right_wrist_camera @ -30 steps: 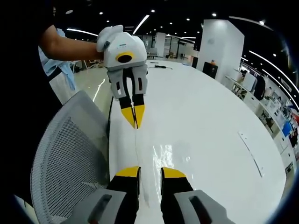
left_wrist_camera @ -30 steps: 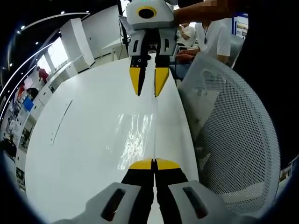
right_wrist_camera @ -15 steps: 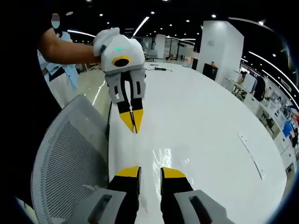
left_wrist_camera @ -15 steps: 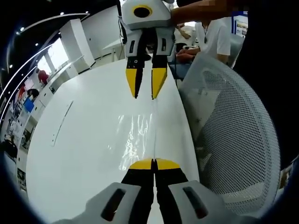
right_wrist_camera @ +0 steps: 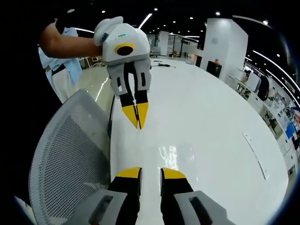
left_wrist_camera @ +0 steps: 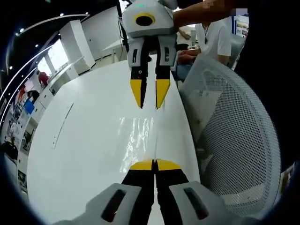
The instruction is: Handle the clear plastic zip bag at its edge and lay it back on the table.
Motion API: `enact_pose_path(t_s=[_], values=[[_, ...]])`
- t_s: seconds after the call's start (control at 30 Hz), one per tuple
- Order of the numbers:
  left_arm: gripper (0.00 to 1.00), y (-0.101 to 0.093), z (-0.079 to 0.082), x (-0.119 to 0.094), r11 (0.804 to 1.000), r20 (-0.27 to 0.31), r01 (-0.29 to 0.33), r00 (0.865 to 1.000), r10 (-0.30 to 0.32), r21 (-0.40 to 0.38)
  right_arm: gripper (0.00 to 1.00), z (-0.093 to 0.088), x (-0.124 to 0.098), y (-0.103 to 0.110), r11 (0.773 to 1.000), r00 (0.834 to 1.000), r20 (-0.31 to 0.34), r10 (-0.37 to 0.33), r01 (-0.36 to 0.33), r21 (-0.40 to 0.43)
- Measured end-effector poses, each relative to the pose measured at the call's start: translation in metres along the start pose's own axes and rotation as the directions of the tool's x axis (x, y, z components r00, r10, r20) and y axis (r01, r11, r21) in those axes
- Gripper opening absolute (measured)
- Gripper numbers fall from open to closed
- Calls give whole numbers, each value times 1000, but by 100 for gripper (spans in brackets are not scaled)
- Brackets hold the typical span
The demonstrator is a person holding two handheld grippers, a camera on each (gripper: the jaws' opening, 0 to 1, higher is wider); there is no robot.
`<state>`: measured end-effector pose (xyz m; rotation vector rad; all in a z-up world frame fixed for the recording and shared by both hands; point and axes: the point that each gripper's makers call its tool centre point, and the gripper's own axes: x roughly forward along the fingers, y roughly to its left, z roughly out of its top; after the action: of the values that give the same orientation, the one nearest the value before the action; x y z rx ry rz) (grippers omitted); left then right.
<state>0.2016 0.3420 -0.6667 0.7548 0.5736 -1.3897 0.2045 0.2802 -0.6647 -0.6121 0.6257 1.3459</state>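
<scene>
The clear zip bag [left_wrist_camera: 138, 140] lies flat on the white table [left_wrist_camera: 84, 140], near its edge beside the mesh chair [left_wrist_camera: 234, 140]. The left gripper [left_wrist_camera: 154, 165] pinches the bag's edge, jaws closed. The right gripper [right_wrist_camera: 150, 172] is parted and holds nothing.

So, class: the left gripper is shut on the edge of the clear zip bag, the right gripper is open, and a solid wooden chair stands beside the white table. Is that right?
One detail is wrong. The chair is white mesh, not solid wood, as the left gripper view shows. The left gripper is shut on the clear zip bag, the right gripper is open, and the table is white.
</scene>
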Motion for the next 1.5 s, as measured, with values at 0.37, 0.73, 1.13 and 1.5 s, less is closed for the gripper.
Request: enact_pose_path(t_s=[0.37,0.73,1.13,1.5], values=[[0,4,7,0,1000,6,-16,1000,16,19,3,-3,14,0,1000,1000,-4,2,-2,11],[0,19,9,0,996,9,-82,997,82,35,0,-3,21,-3,999,1000,3,-26,25,41],[12,37,18,-19,977,47,-186,980,192,-101,0,1,22,-9,994,999,20,-50,48,96],[21,51,26,-39,938,61,-277,954,295,-208,0,1,21,-12,990,997,20,-71,68,127]])
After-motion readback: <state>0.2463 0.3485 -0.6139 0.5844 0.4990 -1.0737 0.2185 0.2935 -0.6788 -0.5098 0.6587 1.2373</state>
